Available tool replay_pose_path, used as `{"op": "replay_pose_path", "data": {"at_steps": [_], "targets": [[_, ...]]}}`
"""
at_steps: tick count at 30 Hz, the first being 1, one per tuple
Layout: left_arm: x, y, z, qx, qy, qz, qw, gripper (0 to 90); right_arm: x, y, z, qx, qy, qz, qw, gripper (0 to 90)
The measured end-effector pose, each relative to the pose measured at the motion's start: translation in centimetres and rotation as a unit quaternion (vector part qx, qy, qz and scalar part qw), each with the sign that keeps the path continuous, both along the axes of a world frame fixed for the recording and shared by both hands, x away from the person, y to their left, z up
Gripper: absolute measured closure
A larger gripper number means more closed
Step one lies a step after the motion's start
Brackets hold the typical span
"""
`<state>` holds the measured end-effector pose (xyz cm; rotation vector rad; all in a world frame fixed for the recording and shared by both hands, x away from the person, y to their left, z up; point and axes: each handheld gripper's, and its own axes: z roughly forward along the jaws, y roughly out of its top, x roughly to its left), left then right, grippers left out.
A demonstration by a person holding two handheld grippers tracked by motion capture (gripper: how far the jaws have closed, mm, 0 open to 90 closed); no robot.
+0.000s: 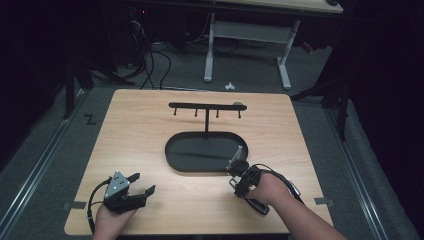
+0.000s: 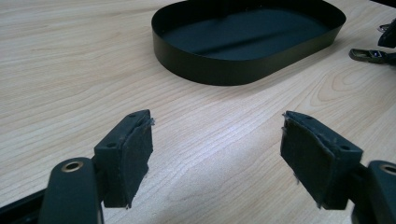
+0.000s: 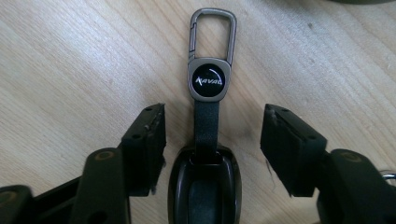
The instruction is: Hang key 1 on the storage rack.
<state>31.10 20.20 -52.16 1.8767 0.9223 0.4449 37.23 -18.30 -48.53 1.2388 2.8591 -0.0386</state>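
Room: a dim workspace with grey carpet, a white-legged desk at the far side and cables trailing on the floor behind the table.
Surface: a light wooden table, pale grain running across it, lit from above.
Stand: a black oval tray sits near the table's centre, with a thin post rising from its far edge to a horizontal bar carrying four small hooks. In the left gripper view the tray's dark wall lies beyond the jaws, well apart from them.
Left gripper: the left gripper rests at the near left of the table, held in a hand, a grey three-cornered plate on top. Its jaws stand wide apart over bare wood, nothing between the pads.
Right gripper: the right gripper is held at the near right, just beside the tray's near right rim and pointing down at the table. Its jaws stand wide.
Key fob: a dark key fob lies flat on the wood between the right gripper's pads, touching neither. A black strap runs from it to a round badge lettered in white and a grey metal clip pointing away from the gripper.
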Motion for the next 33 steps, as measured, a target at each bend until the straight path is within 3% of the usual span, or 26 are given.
{"op": "replay_pose_path", "data": {"at_steps": [2, 5, 14, 19, 25, 29, 33], "targets": [[-0.02, -0.07, 0.03, 0.001, -0.001, -0.001, 1.0000, 25.7, 0.07, 0.06, 0.02, -0.003, 0.003, -0.006, 1.0000, 45.8], [-0.01, -0.10, 0.01, 0.003, 0.000, -0.001, 1.0000, 25.7, 0.32, -0.12, 0.16, -0.001, 0.012, -0.016, 0.9998, 58.3], [-0.03, -0.17, -0.04, 0.002, 0.001, -0.003, 1.0000, 25.5, 0.37, 0.02, -0.32, 0.000, 0.024, -0.001, 0.9997, 66.1], [-0.03, -0.32, -0.10, 0.007, 0.001, -0.007, 1.0000, 25.0, 0.41, 0.38, -0.33, -0.004, 0.021, -0.017, 0.9996, 71.0], [-0.04, -0.44, -0.16, 0.010, 0.002, -0.011, 0.9999, 24.6, 0.33, 0.59, -0.40, -0.008, 0.025, 0.007, 0.9996, 78.5], [-0.04, -0.48, -0.14, 0.008, 0.002, -0.012, 0.9999, 24.4, 0.42, 0.76, -0.37, -0.015, 0.027, 0.015, 0.9994, 79.1], [-0.09, -0.47, -0.09, 0.007, -0.001, -0.012, 0.9999, 24.4, 0.42, 0.48, -0.34, -0.006, 0.027, 0.012, 0.9996, 79.8]]}}
